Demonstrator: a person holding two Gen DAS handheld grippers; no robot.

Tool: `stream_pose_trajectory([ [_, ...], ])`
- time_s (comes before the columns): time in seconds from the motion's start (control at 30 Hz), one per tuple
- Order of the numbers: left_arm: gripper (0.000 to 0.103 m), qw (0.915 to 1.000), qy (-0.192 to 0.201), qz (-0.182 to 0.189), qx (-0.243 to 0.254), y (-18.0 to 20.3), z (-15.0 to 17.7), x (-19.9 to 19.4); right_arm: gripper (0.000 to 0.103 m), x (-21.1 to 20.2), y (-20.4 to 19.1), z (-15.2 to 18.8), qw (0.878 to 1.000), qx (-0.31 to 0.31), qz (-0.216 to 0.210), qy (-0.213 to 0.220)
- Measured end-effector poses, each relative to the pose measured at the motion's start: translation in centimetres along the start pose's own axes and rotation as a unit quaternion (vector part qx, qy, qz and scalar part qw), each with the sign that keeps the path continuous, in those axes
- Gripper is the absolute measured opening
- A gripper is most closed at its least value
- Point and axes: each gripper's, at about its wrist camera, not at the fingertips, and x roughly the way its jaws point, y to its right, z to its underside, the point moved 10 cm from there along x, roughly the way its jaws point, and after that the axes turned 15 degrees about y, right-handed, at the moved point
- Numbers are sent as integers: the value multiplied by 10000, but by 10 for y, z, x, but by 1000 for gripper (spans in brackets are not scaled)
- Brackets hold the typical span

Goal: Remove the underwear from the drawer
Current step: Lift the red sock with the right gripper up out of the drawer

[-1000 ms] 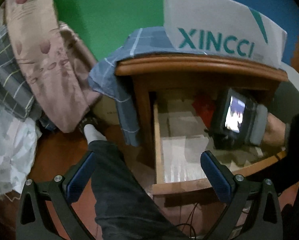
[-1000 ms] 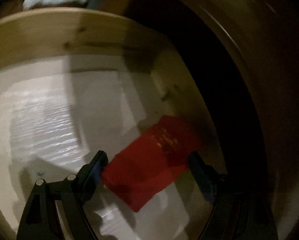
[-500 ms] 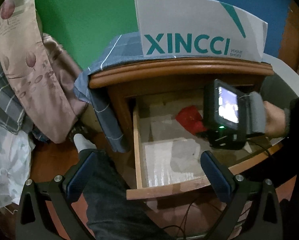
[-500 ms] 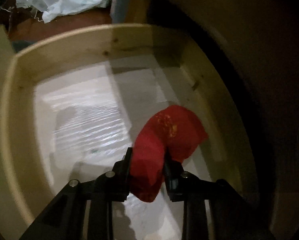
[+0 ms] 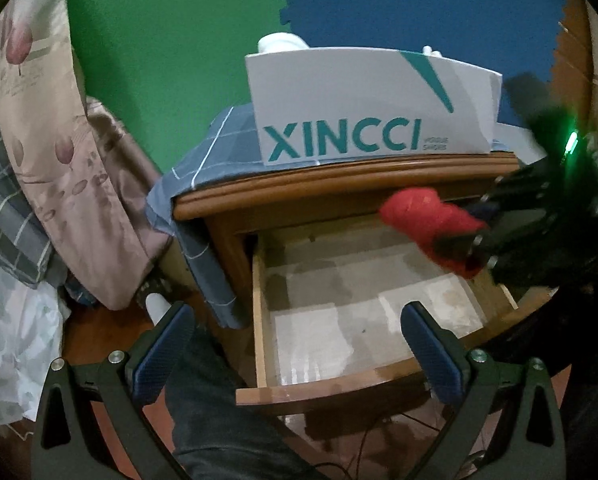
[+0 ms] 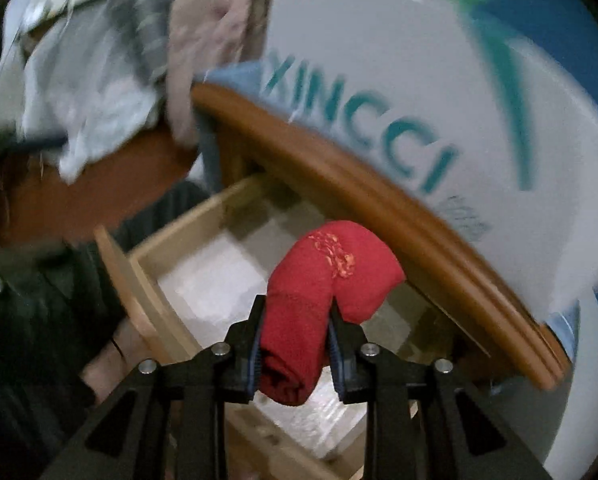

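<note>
Underwear point(image 6: 319, 288), red and folded into a soft roll, hangs pinched at mid-fold in the right gripper point(image 6: 295, 344), lifted above the open drawer point(image 5: 255, 308) near its back right corner. It looks light and limp, likely to sag. The left gripper point(image 5: 295, 344) hovers spread and empty.

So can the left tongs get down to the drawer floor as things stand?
Probably yes. The left tongs are open and empty above the pulled-out drawer, and the right tongs hold the red underwear up near the right side, leaving the middle free.
</note>
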Motion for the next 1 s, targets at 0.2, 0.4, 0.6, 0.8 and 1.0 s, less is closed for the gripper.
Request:
stream_pose_trajectory([
  [0.2,103,9999,130,92,13,14,-12,-11,27,-49,20,-23,9964,529,563,360],
  [0.4,103,9997,201,126,109,27,-19,-20,27,-91,44,-29,9905,732,983,616],
  [0.6,103,9993,295,159,180,33,-25,-28,27,-130,57,-41,9864,761,1219,803],
  [0.8,103,9995,271,142,94,29,-25,-31,27,-153,69,-51,9827,703,1456,908],
  [1.0,103,9995,282,108,-29,24,-27,-33,27,-164,80,-63,9794,667,1624,996],
])
